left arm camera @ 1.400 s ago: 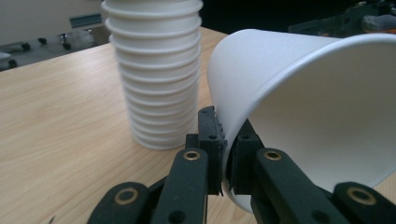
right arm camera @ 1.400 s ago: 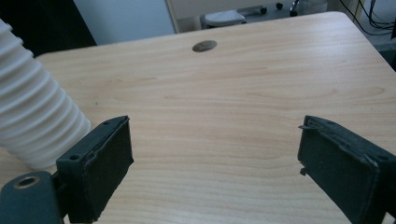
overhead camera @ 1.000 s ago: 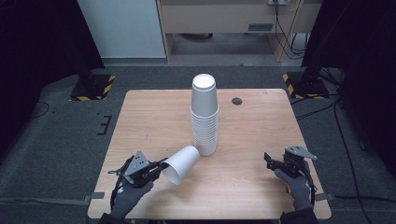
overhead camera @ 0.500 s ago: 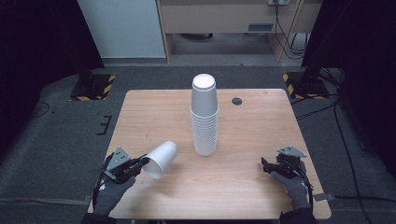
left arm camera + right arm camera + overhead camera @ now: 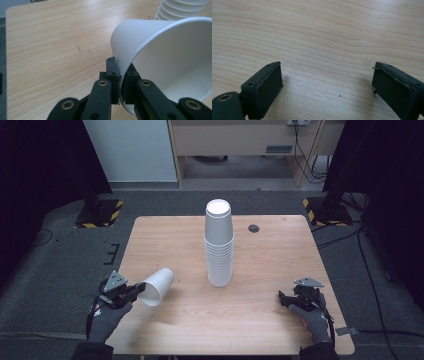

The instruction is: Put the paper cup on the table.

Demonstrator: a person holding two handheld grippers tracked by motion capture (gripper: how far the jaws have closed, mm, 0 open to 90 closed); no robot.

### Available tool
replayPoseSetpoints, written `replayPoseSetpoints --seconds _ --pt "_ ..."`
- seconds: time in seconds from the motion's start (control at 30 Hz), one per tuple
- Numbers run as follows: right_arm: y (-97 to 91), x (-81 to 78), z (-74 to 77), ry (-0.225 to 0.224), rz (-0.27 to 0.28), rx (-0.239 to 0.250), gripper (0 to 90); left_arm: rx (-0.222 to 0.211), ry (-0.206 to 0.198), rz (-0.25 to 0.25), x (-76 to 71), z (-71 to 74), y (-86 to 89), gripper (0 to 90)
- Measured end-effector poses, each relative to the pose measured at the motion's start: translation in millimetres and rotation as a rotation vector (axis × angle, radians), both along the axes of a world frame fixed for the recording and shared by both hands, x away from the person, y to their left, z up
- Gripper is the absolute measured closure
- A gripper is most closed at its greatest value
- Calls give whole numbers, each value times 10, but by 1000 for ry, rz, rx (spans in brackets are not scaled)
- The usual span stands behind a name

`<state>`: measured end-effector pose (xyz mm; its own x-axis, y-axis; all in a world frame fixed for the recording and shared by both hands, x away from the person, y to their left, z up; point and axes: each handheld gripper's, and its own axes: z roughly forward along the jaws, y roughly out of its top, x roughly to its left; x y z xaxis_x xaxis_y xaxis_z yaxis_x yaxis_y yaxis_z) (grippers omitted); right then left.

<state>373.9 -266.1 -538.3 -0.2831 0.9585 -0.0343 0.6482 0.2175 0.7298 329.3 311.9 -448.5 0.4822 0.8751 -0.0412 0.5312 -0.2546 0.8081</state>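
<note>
One Loose Cup Pinched at the Rim, a Stack at Table Centre

Your left gripper (image 5: 134, 292) sits near the left front corner of the wooden table (image 5: 280, 330). Its jaws are closed on the rim of a single white cup (image 5: 156, 286). In the left gripper view you see how they stand: one pad (image 5: 113, 72) presses the cup's outer wall, the other sits inside the mouth, and the thin rim is clamped between them. The cup (image 5: 165, 57) is tipped on its side, its open mouth toward your gripper and its base pointing across the table toward the stack. From the high view you cannot tell whether the cup's lower side touches the tabletop or hangs just above it.

The stack of cups (image 5: 219, 245) stands upright at the middle of the table, mouths down, well apart from the held cup. Its lower rims (image 5: 180, 10) show at the top right of the left gripper view, beyond the cup you hold.

Your right gripper (image 5: 287, 298) rests near the right front corner, well clear of the stack. Its jaws stand wide apart with nothing between them; the right gripper view shows bare wood grain (image 5: 324, 45) between the two black pads (image 5: 265, 87).

A small dark round spot (image 5: 254, 228) lies on the table behind and to the right of the stack.
</note>
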Motion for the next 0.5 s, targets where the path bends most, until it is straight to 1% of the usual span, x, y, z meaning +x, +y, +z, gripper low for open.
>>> replayPoseSetpoints --seconds 0.17,0.33,0.37,0.5 --pt "-14 11 -5 16 -7 26 97 46 46 23 28 48 87 859" --pt "-15 11 -5 18 -7 26 97 70 93 57 73 107 164 859" --pt "-15 11 -5 18 -8 27 97 75 99 61 79 115 172 859" --pt "-12 11 -5 18 -11 28 95 106 142 74 113 163 206 859"
